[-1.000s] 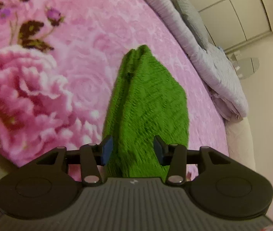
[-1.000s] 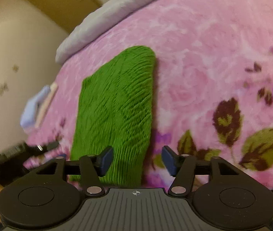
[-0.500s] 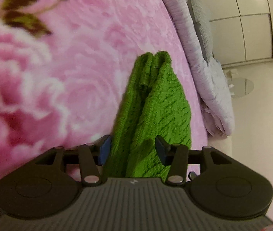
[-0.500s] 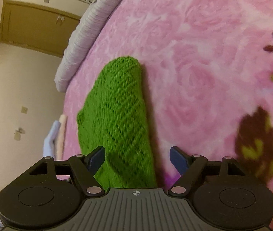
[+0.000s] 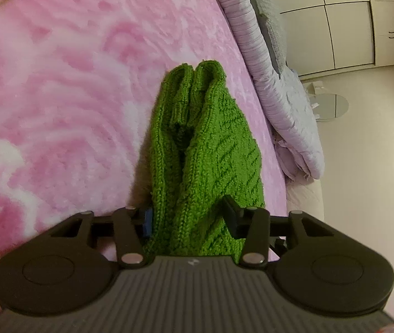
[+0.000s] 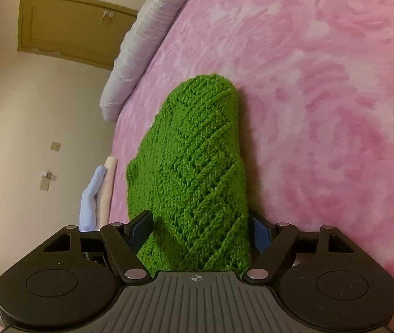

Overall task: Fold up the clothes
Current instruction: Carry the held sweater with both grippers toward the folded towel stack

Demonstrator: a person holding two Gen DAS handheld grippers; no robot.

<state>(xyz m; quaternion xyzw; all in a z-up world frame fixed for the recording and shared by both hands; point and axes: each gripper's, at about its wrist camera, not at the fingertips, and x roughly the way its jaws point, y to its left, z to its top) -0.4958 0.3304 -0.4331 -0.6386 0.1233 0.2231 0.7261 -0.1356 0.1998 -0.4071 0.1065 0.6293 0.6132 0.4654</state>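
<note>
A folded green knitted garment (image 5: 208, 149) lies on the pink flowered blanket (image 5: 72, 97). In the left wrist view its open layered edge faces me, and my left gripper (image 5: 188, 216) is open with one finger on each side of its near end. In the right wrist view the garment (image 6: 194, 172) shows its rounded folded edge, and my right gripper (image 6: 201, 229) is open, wider, with its fingers on either side of the near end. Neither gripper squeezes the cloth. The near tip of the garment is hidden behind both gripper bodies.
A rolled lilac quilt (image 5: 280, 88) lies along the bed's far edge, with white cupboards (image 5: 349, 22) behind. In the right wrist view the quilt (image 6: 141, 41), a brown door (image 6: 69, 27) and folded pale blue and pink clothes (image 6: 97, 197) sit at the left.
Both grippers have dropped lower and moved forward over the garment's near end, so it now sits between their fingers. The right gripper has opened wider.
</note>
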